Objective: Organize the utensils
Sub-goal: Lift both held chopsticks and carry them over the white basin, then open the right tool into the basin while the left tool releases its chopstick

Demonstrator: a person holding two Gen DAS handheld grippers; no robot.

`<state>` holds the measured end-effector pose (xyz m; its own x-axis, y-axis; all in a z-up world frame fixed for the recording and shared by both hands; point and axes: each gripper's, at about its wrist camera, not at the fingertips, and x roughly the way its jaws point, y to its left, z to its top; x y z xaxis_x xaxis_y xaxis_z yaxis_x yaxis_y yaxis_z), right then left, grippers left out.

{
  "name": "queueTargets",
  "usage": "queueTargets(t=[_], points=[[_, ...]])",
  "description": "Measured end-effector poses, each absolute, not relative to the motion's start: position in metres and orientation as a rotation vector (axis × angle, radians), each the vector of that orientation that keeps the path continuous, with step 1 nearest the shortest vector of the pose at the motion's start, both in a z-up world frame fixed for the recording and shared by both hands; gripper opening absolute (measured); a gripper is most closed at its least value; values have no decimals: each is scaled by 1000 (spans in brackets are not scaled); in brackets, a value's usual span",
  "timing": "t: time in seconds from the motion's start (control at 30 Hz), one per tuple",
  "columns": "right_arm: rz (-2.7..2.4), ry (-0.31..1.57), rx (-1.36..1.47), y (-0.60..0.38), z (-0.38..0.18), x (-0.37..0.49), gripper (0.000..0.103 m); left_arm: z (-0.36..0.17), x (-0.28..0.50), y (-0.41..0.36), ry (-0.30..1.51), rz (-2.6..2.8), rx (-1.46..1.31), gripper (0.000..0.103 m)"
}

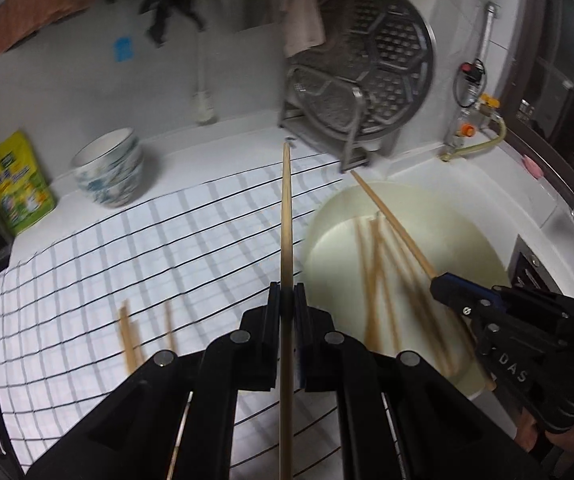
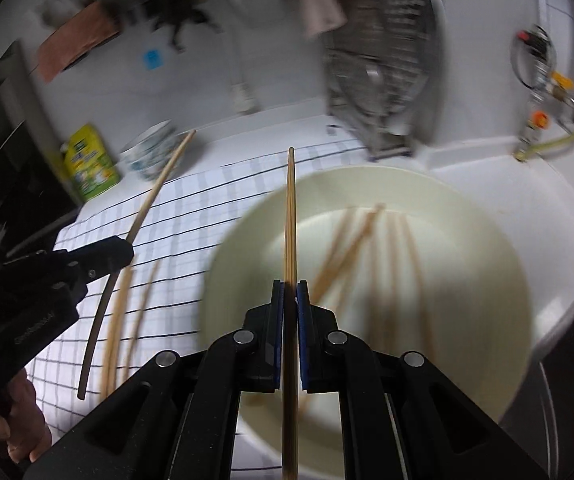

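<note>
Left gripper: jaws closed on one pale wooden chopstick, which runs straight forward between the pads, tip pointing toward the counter's back edge. It is held above the white cloth with the black grid pattern that covers the left and middle of the white counter.

Right gripper: jaws closed on a second wooden chopstick, likewise pointing forward, held over the left rim of the round cream-coloured plate.

The plate sits on the counter just right of the cloth. Several loose wooden chopsticks lie in it, blurred; exact count unclear.

More wooden chopsticks lie on the cloth near its front edge.

Back left of counter: stack of white-and-blue patterned bowls, yellow-green pouch beside it. Back centre: metal dish rack.
</note>
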<state>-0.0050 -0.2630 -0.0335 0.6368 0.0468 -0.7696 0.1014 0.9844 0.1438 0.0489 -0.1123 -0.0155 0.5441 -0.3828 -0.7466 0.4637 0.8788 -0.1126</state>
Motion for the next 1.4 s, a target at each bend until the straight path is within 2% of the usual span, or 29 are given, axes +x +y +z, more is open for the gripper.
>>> queueTargets(t=[0.33,0.73,0.77,0.83,0.87,0.9,1.1,1.4], points=[[-109,933,235,-339,-61,-4,6,-42,58,-207,883,-565,207,7],[-101,979,276,-365,-84,7,7,-74,76,-236,966,-543,252,8],[-104,983,278,-367,-85,7,7,-74,77,-236,967,-537,248,12],[-109,979,287,-369,-84,5,7,-72,78,-234,966,-529,240,30],[-110,978,290,-370,-84,5,7,-71,78,-232,958,-520,236,46],[-111,975,292,-371,-84,4,8,-69,78,-230,949,-512,232,56],[-113,957,288,-370,-76,-1,16,-59,76,-220,929,-492,221,56],[-106,940,270,-354,-61,-10,18,-41,68,-197,901,-473,196,56]])
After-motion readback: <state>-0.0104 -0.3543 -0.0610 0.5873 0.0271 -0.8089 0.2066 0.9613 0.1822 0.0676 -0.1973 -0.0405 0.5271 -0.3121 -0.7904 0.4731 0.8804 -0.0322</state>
